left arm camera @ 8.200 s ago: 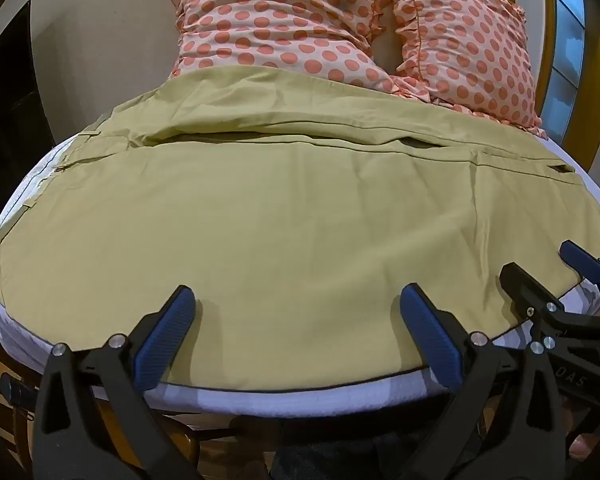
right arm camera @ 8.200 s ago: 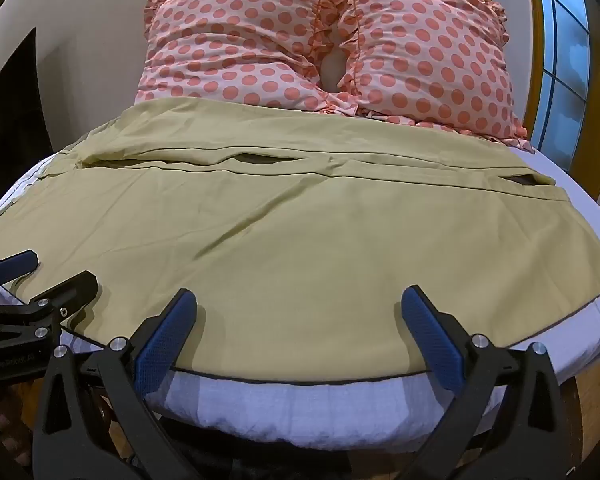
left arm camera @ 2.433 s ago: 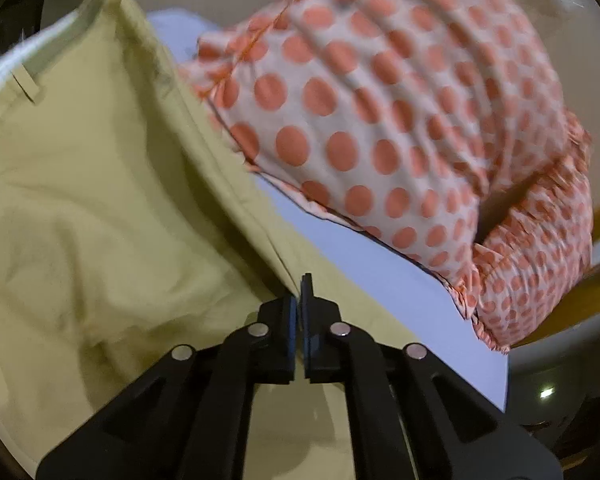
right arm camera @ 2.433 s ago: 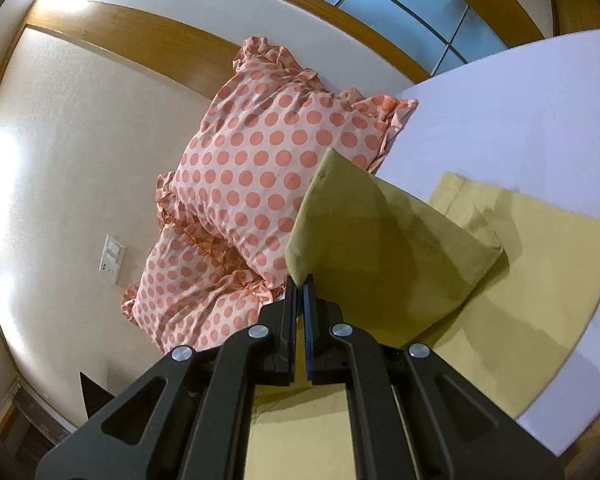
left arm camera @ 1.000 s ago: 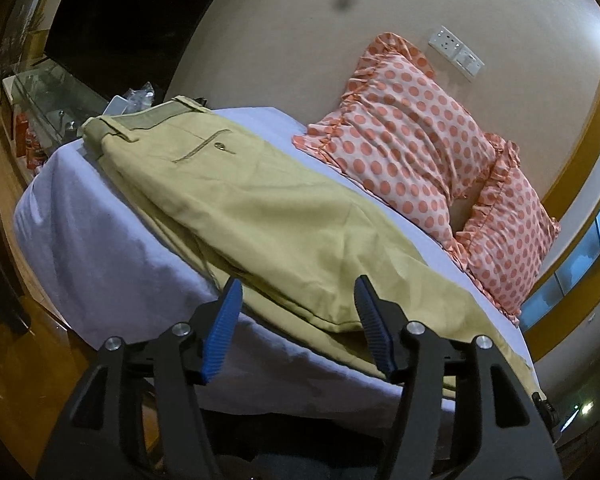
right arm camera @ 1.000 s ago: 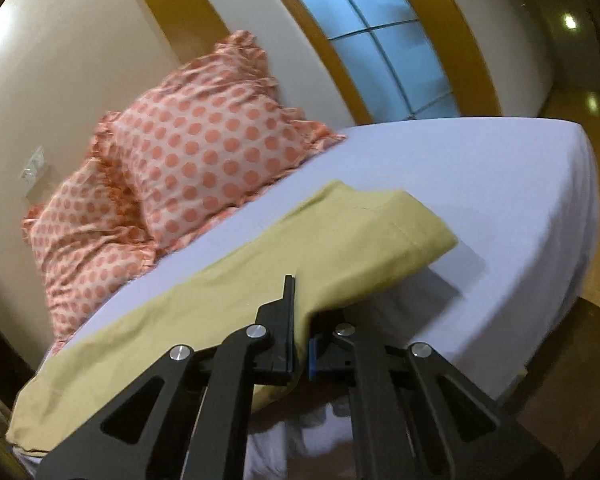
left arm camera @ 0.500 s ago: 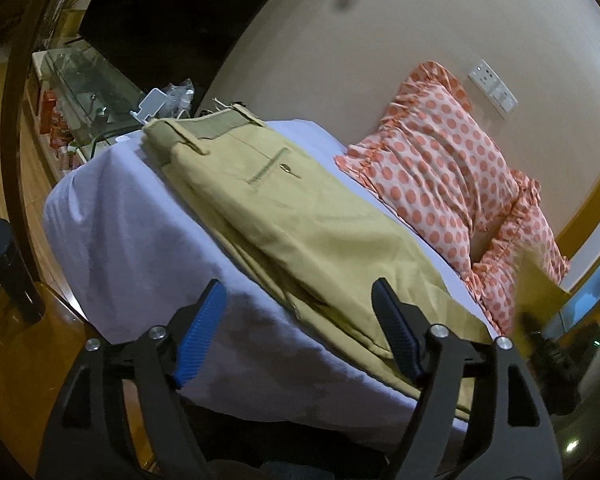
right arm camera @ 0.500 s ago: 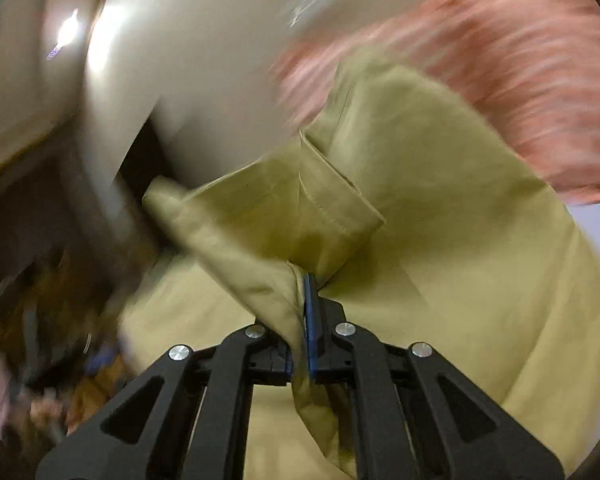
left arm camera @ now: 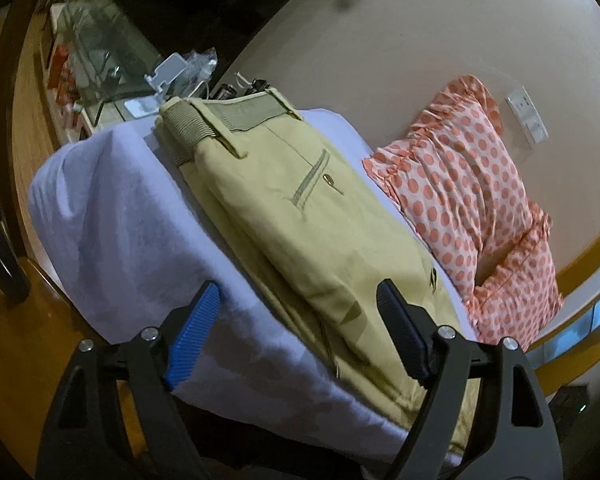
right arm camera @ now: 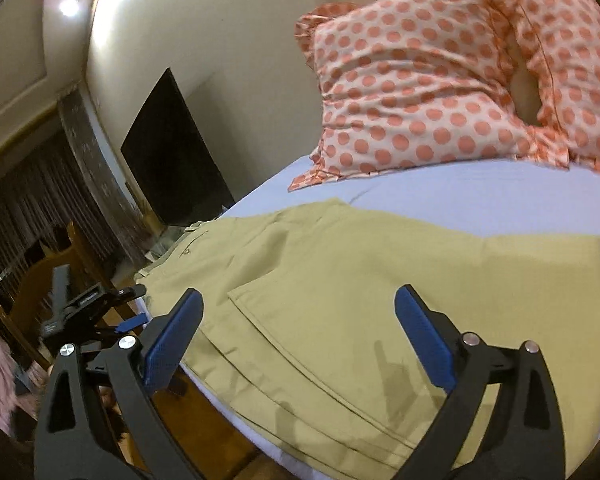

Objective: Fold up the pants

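While the left gripper hangs with jaws spread and empty at the bed edge, the folded pants lie flat on the sheet; the right gripper is likewise spread, empty, above them.

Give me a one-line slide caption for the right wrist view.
Open right tongs hover over folded khaki pants on a white bed, polka-dot pillows behind.

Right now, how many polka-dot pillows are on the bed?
2. One polka-dot pillow leans on the wall behind the folded khaki pants. The second pillow stands beside it, toward the window side. No others show; part of the bed is outside the view.
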`<state>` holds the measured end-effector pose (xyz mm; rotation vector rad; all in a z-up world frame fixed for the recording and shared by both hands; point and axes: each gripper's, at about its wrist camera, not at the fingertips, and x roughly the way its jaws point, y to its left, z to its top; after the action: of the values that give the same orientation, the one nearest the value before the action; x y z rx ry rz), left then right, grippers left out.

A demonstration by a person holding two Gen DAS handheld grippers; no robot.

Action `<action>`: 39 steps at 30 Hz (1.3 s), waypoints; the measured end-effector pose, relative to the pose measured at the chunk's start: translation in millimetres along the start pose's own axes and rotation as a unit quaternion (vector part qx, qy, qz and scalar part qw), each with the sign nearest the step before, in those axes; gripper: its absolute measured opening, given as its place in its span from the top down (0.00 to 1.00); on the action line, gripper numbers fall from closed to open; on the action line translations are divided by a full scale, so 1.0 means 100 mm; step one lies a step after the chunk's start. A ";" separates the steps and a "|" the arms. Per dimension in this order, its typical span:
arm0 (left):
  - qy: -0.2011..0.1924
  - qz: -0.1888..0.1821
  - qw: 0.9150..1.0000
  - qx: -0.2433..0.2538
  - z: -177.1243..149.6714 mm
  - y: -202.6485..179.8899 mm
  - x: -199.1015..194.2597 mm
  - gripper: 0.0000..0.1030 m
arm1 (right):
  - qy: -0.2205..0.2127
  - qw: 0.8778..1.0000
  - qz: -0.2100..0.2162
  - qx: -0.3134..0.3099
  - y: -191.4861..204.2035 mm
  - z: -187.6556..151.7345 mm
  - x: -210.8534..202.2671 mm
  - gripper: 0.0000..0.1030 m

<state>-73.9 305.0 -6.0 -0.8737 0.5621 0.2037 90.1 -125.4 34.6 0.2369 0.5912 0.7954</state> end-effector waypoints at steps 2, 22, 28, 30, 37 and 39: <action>0.002 0.008 1.000 -0.002 0.01 -0.03 0.02 0.18 | 0.003 1.000 0.000 0.006 -0.02 -0.03 0.01 0.04; 0.018 -0.059 0.996 -0.063 0.23 0.01 0.05 0.15 | 0.018 0.999 0.012 0.041 -0.15 -0.18 0.06 0.02; 0.053 -0.117 0.984 -0.123 0.28 0.15 0.17 0.30 | 0.018 0.999 0.019 0.042 -0.13 -0.19 0.06 0.02; 0.054 -0.097 0.986 -0.122 0.34 0.18 0.21 0.45 | 0.017 0.999 0.020 0.042 -0.14 -0.18 0.04 0.02; 0.039 0.010 0.999 -0.025 0.50 -0.09 0.35 0.89 | -0.014 0.999 0.004 0.043 -0.33 -0.15 -0.26 0.02; 0.019 0.030 0.998 0.048 0.53 -0.48 0.26 0.90 | -0.034 0.998 -0.012 0.051 -0.46 -0.12 -0.44 0.02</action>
<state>-13.2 314.1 38.8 -0.7699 0.6295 0.2141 86.3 -189.0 23.5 0.3473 0.5707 0.7314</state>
